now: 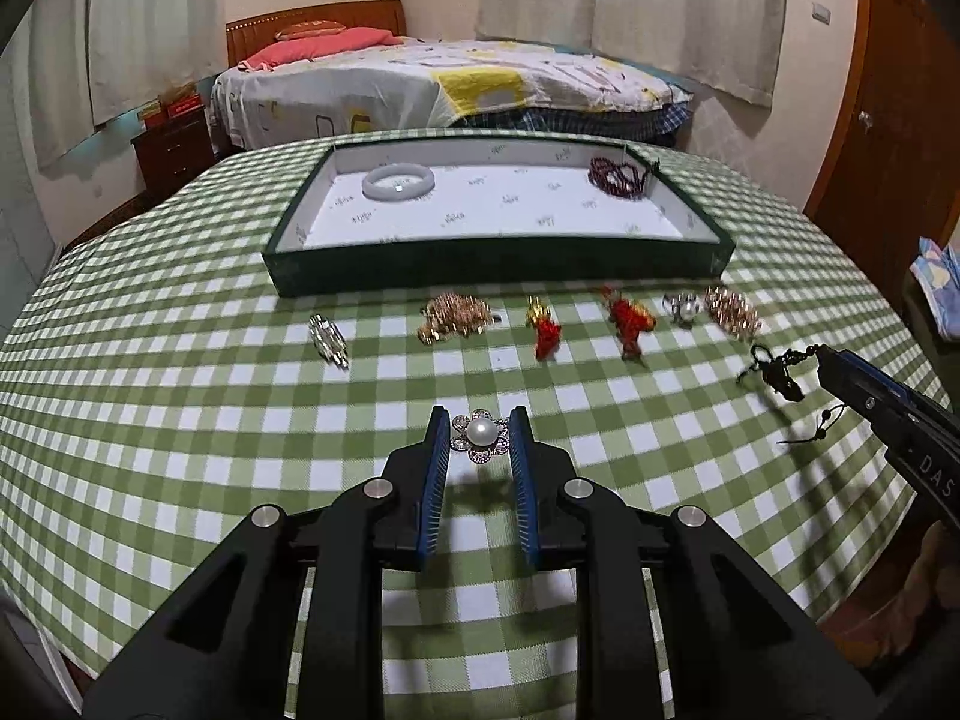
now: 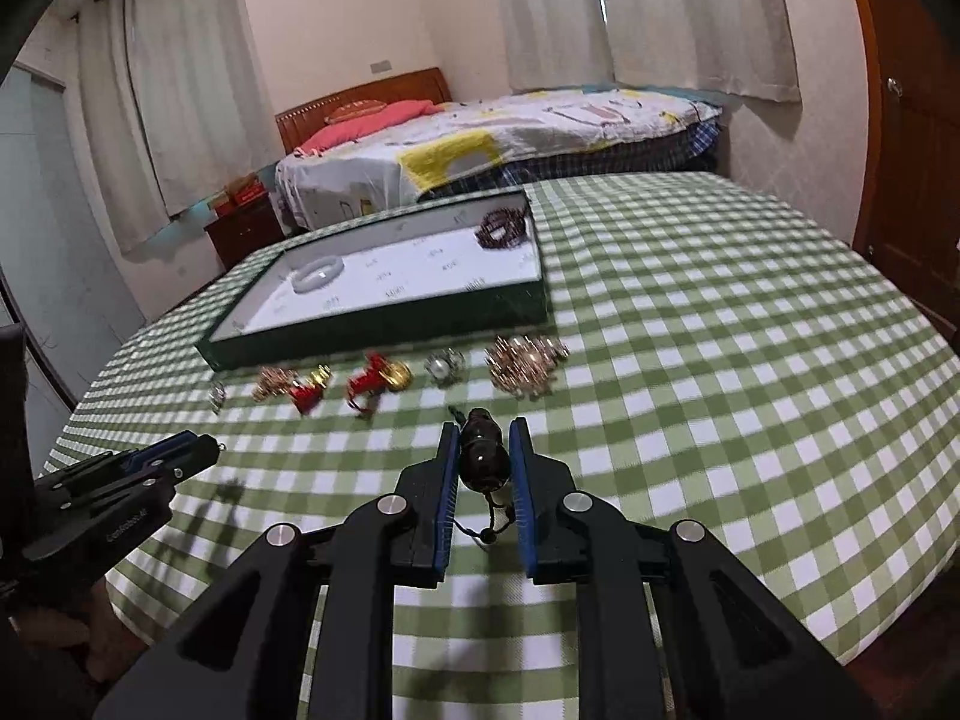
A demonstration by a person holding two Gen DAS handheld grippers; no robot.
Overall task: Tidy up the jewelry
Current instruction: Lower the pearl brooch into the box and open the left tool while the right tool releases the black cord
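My left gripper [image 1: 480, 429] is shut on a pearl flower brooch [image 1: 482, 433] and holds it above the checked cloth. My right gripper [image 2: 485, 450] is shut on a dark bead pendant [image 2: 485, 457] with a black cord; it also shows in the left wrist view [image 1: 780, 373]. The green-walled white tray [image 1: 498, 264] holds a white jade bangle [image 1: 399, 182] at its left and a dark red bead bracelet [image 1: 618, 177] at its right. A row of jewelry lies in front of the tray: a silver brooch [image 1: 329, 339], a gold piece [image 1: 456, 313], two red charms [image 1: 545, 327], a pearl brooch [image 1: 681, 307].
The table has a green checked cloth [image 1: 180, 420]. A bed [image 1: 450, 84] stands behind the table, a wooden nightstand [image 1: 174, 147] at the back left, a wooden door [image 1: 900, 120] at the right. Curtains hang along the walls.
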